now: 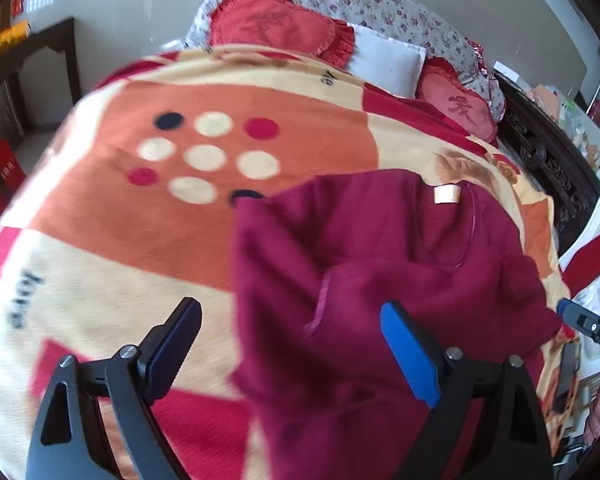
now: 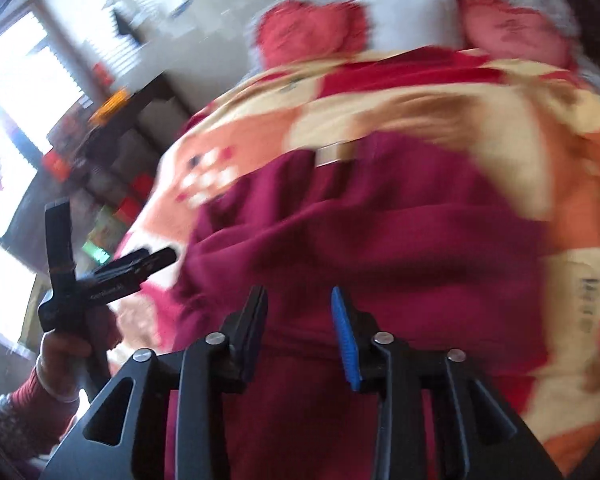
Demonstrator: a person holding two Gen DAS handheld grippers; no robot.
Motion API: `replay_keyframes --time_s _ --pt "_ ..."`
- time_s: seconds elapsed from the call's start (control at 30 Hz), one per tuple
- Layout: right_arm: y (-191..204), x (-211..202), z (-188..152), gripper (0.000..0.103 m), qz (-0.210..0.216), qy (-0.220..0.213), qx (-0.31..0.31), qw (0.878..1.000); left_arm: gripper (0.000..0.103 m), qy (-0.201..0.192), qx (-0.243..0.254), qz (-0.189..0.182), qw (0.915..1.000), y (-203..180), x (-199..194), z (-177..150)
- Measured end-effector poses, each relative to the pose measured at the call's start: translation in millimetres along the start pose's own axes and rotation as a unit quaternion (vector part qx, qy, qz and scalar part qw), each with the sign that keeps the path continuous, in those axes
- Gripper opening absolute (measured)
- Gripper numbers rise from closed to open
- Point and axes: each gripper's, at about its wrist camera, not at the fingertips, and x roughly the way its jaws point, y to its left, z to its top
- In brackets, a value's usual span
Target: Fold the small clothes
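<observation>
Dark red sweater [image 1: 380, 280] lying on the spotty blanket [image 1: 140, 200] on the bed, neck label up. One sleeve already flopped across the front. More folds left, probably. Left gripper [image 1: 288, 344] wide open, holding nothing. Right gripper [image 2: 300, 328] open just a little over the sweater, nothing pinched.

Each claw is matte black with triangular cut-outs in its arms, round silver screws at the pivots, one ribbed blue pad [image 1: 410, 354] and one dark pad [image 1: 172, 346]. The person's sleeve [image 2: 26, 398] is dark red knit.
</observation>
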Motion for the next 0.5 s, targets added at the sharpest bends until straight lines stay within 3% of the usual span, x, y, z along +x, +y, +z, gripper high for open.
replay_keyframes --time_s 0.07,0.13,0.23,0.4,0.5 --pt "-28 -11 0 0.015 -0.025 -0.01 0.035 0.999 0.074 0.018 0.002 -0.007 0.9998 -8 12 1" --pt "-57 -22 -2 0.015 -0.049 -0.024 0.075 0.996 0.031 0.036 0.018 -0.018 0.999 -20 19 1" --pt "-87 -29 1 0.015 -0.073 -0.042 0.126 0.988 0.02 0.014 0.038 -0.017 0.999 -29 5 5" --pt "-108 -27 0 0.016 -0.062 -0.043 0.157 0.985 0.016 -0.055 0.023 -0.044 0.9972 -9 -45 21" --pt "-101 -10 2 0.028 -0.061 -0.032 0.15 0.986 0.016 -0.059 0.025 -0.003 0.998 5 -44 16"
